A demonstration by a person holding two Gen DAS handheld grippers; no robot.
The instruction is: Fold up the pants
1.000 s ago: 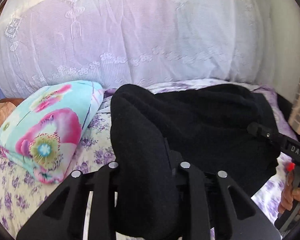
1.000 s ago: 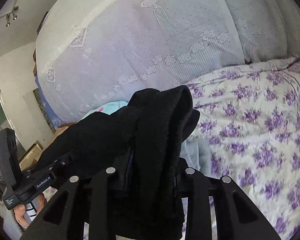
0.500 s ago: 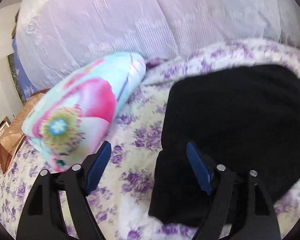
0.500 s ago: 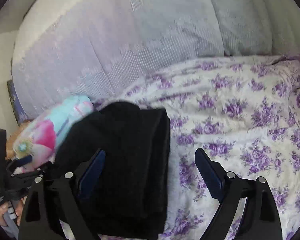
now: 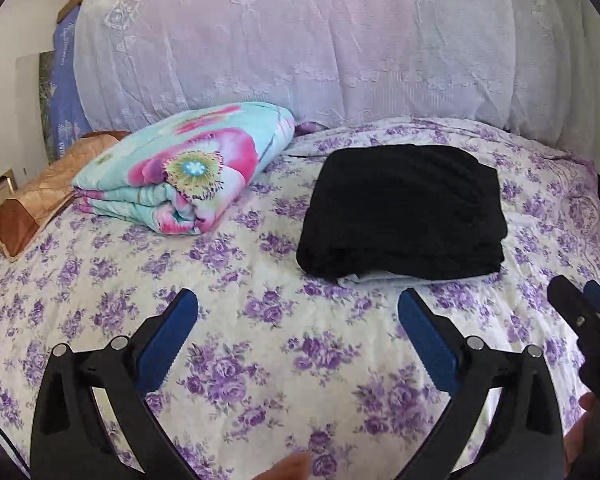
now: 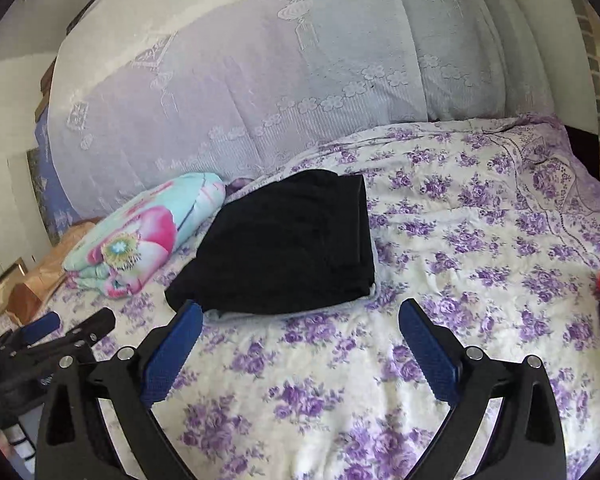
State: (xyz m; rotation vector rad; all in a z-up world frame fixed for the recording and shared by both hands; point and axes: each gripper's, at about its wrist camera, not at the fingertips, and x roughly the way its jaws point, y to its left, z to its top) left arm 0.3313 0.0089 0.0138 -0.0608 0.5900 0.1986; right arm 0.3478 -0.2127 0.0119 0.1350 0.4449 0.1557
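Both grippers, left gripper (image 5: pixel 298 312) and right gripper (image 6: pixel 300 322), spread, empty. Pants (image 5: pixel 404 212) folded mid-bed (image 5: pixel 260 360); a stray nudge could unfold the top layer.

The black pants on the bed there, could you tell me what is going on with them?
A person with a handheld gripper in each hand is folding them. The black pants lie as a folded bundle on the floral bedsheet, beside a folded floral blanket. The left gripper and right gripper are both open, apart from the pants, holding nothing.
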